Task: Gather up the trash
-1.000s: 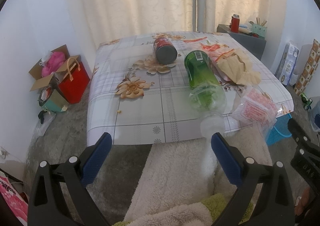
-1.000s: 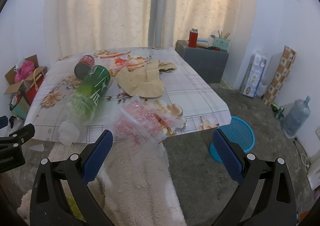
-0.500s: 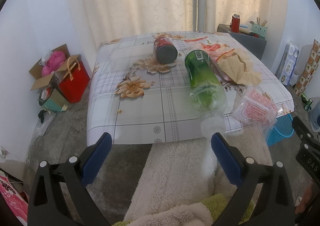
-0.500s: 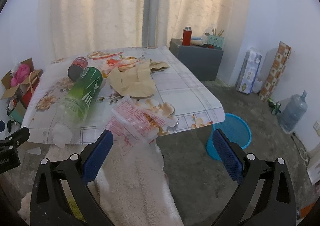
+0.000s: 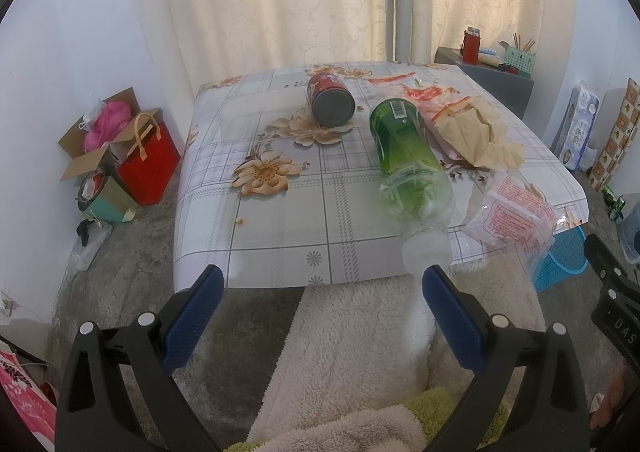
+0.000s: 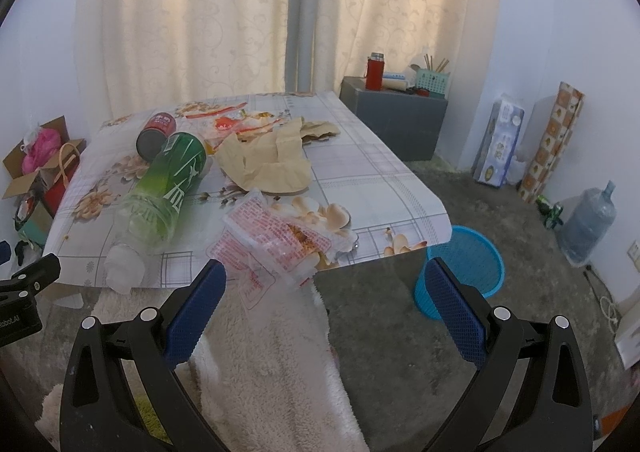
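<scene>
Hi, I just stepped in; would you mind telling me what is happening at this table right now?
A person holds a two-finger gripper in each hand to collect trash. The left gripper and right gripper are both open, short of the table, holding nothing. A green bottle and a red can lie on their sides, beside crumpled brown paper and a plastic wrapper at the near edge. A blue basket stands on the floor by the table's corner.

Setting: room in a home. Landmark: low surface (image 6: 360,172) under a floral plastic cloth. Behind it, cream patterned curtains (image 6: 192,24). To its right, grey cabinet (image 6: 394,120) with red flask (image 6: 375,72), tissue pack (image 6: 498,144), water jug (image 6: 588,224). To its left, gift bags (image 5: 148,160). Beneath, grey carpet (image 6: 400,332).
</scene>
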Available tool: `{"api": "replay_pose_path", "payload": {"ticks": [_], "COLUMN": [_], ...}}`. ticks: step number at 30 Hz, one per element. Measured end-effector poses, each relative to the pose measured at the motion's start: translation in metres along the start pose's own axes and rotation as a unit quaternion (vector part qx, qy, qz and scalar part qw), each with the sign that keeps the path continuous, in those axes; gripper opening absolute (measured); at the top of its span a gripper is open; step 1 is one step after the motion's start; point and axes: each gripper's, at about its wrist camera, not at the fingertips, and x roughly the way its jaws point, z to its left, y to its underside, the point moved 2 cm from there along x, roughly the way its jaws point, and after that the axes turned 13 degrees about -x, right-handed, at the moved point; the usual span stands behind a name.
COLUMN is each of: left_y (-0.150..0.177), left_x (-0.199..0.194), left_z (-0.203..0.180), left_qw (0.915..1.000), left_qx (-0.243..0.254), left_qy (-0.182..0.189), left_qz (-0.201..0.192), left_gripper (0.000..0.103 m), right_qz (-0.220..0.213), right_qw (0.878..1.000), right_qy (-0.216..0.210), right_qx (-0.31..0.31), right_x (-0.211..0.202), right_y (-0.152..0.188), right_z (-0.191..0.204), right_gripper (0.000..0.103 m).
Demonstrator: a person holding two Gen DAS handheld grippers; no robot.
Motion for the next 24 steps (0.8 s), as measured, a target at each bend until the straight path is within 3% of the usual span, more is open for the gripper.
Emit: {"api": "replay_pose_path", "payload": {"ticks": [13, 24], "left_y": [-0.001, -0.031], "left_x": [0.012, 0.043], "left_z": [0.0, 0.014], "left_qw": [0.9999, 0.9996], "left_qx": [0.0, -0.023], "left_qy": [-0.011, -0.005], "left_qz": [0.009, 0.015], "left_gripper": [0.097, 0.097], "right_qz": [0.009, 0.022], "right_qw": [1.0, 1.0], "right_qy": [-0.015, -0.015], "right_qx": [0.001, -0.002], "right_x": [0.011, 0.037], "right_y": [0.0, -0.007], "right_z": [0.001, -0.011], "right_gripper": [0.095, 0.095]}}
